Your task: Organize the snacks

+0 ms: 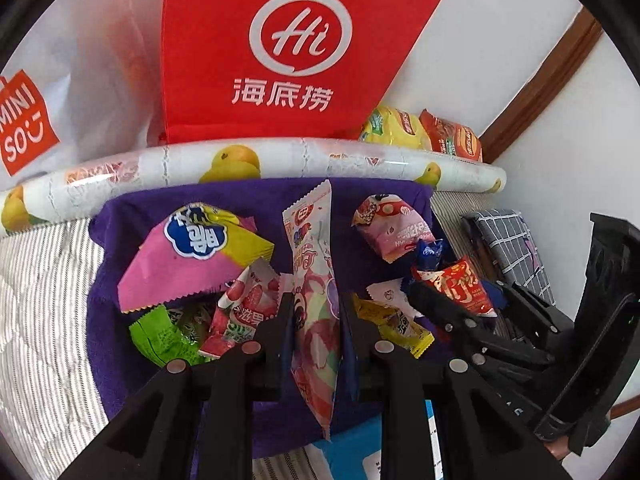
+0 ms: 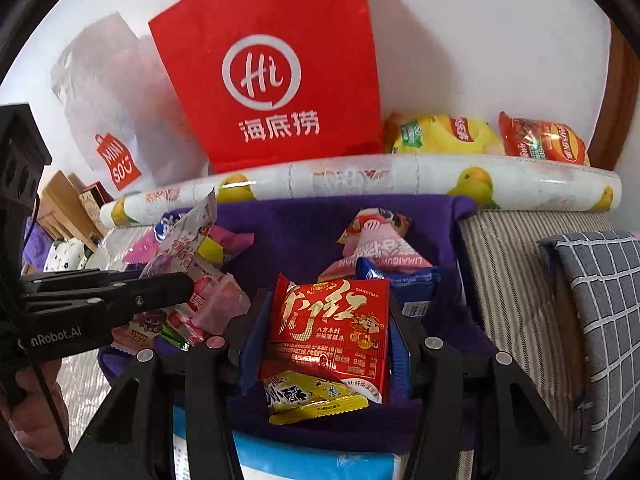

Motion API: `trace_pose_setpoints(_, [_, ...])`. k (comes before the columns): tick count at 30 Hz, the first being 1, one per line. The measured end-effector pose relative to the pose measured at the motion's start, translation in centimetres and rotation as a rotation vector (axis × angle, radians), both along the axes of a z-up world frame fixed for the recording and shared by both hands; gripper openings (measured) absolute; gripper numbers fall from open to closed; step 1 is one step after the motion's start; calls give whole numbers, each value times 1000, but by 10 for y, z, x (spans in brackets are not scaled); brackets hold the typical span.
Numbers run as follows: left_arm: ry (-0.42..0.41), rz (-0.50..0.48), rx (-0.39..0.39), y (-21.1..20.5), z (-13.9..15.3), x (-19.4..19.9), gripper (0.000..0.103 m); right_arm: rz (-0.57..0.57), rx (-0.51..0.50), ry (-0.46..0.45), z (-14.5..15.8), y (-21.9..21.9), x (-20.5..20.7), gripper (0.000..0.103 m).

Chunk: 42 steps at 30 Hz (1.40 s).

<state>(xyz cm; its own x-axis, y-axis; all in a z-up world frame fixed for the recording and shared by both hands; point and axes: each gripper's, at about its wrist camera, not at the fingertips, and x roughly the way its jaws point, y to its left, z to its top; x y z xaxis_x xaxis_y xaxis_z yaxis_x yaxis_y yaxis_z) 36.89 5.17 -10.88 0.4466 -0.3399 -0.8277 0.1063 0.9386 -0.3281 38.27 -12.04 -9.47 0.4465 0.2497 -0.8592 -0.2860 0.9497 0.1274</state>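
White wall [image 2: 480,40] behind, striped quilted bedding [image 1: 44,300] below. Large red paper bag with white "Hi" logo [image 2: 272,80] stands against wall, translucent white plastic shopping bag with red square label [image 2: 108,128] to its left. Long white roll printed with yellow fruit [image 2: 360,184] lies across in front of both bags; yellow chip packet [image 2: 440,136] and red-orange chip packet [image 2: 548,140] sit behind roll at right. Purple cloth [image 2: 296,240] spread on bedding, holds the snack pile. Grey grid-pattern cushion [image 2: 600,320] at right, apart from cloth. On cloth: pink-and-yellow pouch with blue cloud logo [image 1: 196,252] at left, green wrapper [image 1: 164,336] under it, pink cartoon-print packet [image 2: 376,248] toward the back, small blue wrapper [image 2: 404,284] just in front of it. Left gripper [image 1: 312,316] clamped on long pale pink candy sachet [image 1: 312,280], sachet upright between the fingers and raised above the pile. Right gripper [image 2: 324,316] closed on red foil packet with gold characters [image 2: 332,328], both blue pads pressing its sides. Small yellow sachet with black lettering [image 2: 308,396] lies just below red packet, touching or overlapping its lower edge.
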Motion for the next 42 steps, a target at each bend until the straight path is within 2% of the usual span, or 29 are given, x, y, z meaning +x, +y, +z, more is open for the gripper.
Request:
trace_pose_setpoints(6, [22, -3, 11, 1, -4, 3, 21, -5, -36, 12, -6, 0, 1, 56])
trace_pose_setpoints(9, [29, 16, 21, 2, -4, 4, 31, -4, -50, 12, -5, 2, 0, 62])
trace_pose_setpoints(12, [26, 10, 5, 4, -1, 3, 46, -14, -64, 8, -2, 3, -2, 68])
trace_pose_setpoints(16, [-31, 21, 20, 6, 16, -6, 62, -28, -73, 11, 4, 3, -5, 74])
trace_pose_setpoints(22, [-105, 26, 24, 7, 43, -27, 68, -48, -102, -21, 31, 4, -18, 80])
trace_pose_setpoints(28, [-135, 26, 41, 7, 62, -61, 73, -81, -89, -38, 65, -2, -44, 82])
trace_pose_setpoints(37, [-242, 44, 108, -2, 104, -140, 80, -91, -128, -139, 120, -9, -114, 82])
trace_pose_setpoints(42, [-288, 59, 131, -8, 118, -186, 86, -122, -106, -175, 151, -21, -155, 82])
